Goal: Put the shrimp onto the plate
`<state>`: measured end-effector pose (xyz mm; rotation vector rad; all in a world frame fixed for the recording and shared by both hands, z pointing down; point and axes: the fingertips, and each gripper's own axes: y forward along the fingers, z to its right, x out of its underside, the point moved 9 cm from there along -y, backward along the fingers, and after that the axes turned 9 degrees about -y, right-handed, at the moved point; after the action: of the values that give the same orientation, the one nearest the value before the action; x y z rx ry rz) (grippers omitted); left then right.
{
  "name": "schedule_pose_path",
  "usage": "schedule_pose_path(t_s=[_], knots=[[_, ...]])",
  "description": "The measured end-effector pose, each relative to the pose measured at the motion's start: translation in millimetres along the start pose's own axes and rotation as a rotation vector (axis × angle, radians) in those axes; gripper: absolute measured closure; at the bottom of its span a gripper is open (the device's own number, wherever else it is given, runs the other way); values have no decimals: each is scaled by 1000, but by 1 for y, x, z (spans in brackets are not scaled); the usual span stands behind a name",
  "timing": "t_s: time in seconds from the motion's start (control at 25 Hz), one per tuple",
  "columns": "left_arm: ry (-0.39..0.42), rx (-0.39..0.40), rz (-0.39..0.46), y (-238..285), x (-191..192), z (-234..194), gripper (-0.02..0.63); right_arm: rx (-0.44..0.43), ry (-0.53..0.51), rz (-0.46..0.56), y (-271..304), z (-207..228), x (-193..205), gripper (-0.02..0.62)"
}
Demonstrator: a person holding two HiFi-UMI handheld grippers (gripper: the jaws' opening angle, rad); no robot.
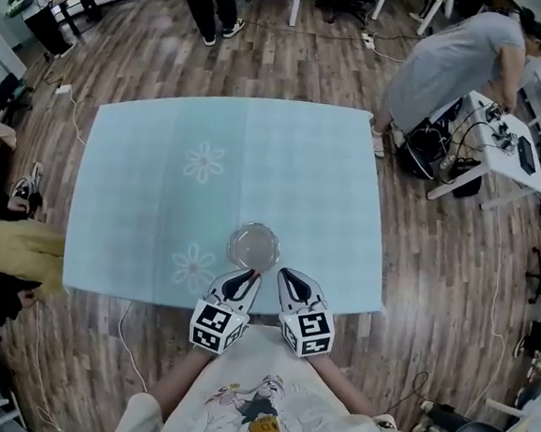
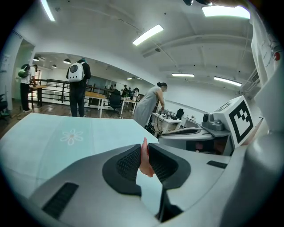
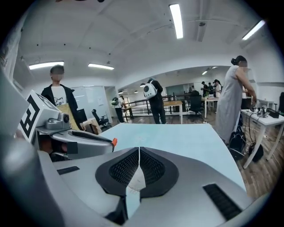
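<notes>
A clear glass plate (image 1: 254, 247) sits near the front edge of the table's pale blue cloth (image 1: 160, 182). My left gripper (image 1: 249, 274) hovers just behind the plate's near rim and is shut on a pink-orange shrimp (image 2: 145, 160). The shrimp stands pinched upright between the dark ribbed pads (image 2: 128, 163), and its tail pokes out above them. From the right gripper view its orange tip (image 3: 114, 142) shows at the nose of the left gripper. My right gripper (image 1: 284, 274) sits close beside the left one. Its jaws (image 3: 139, 153) meet at the tips with nothing between them.
The cloth carries two white flower prints (image 1: 205, 161). A person in grey (image 1: 458, 62) bends over a white desk with electronics (image 1: 503, 137) to the right of the table. Another person's legs (image 1: 209, 3) stand beyond the far edge. Cables trail over the wood floor.
</notes>
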<state>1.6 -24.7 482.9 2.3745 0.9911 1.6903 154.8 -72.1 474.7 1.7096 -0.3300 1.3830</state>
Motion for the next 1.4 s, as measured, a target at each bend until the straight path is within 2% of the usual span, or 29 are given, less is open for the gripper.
schedule_pose_path(t_s=[0.12,0.4,0.8,1.04,1.24,1.4], knots=[[-28,-51,-10,13,1,-5,546,-51,-45,-16,9,10,2,566],[-66,-162,-58,36,7,-25,546,-168,-46,-58,42,24,18,566],[-152,-255,-122,53,49,-50,546,-272,-60,-118,77,16,44,567],[-196,-277,-135,78,64,-59,546,-289,-59,-145,90,20,57,566],[-223,-278,-181,88,82,-64,546,-305,-34,-196,93,19,75,568],[-237,-308,-216,105,88,-78,546,-295,-15,-215,102,29,85,568]])
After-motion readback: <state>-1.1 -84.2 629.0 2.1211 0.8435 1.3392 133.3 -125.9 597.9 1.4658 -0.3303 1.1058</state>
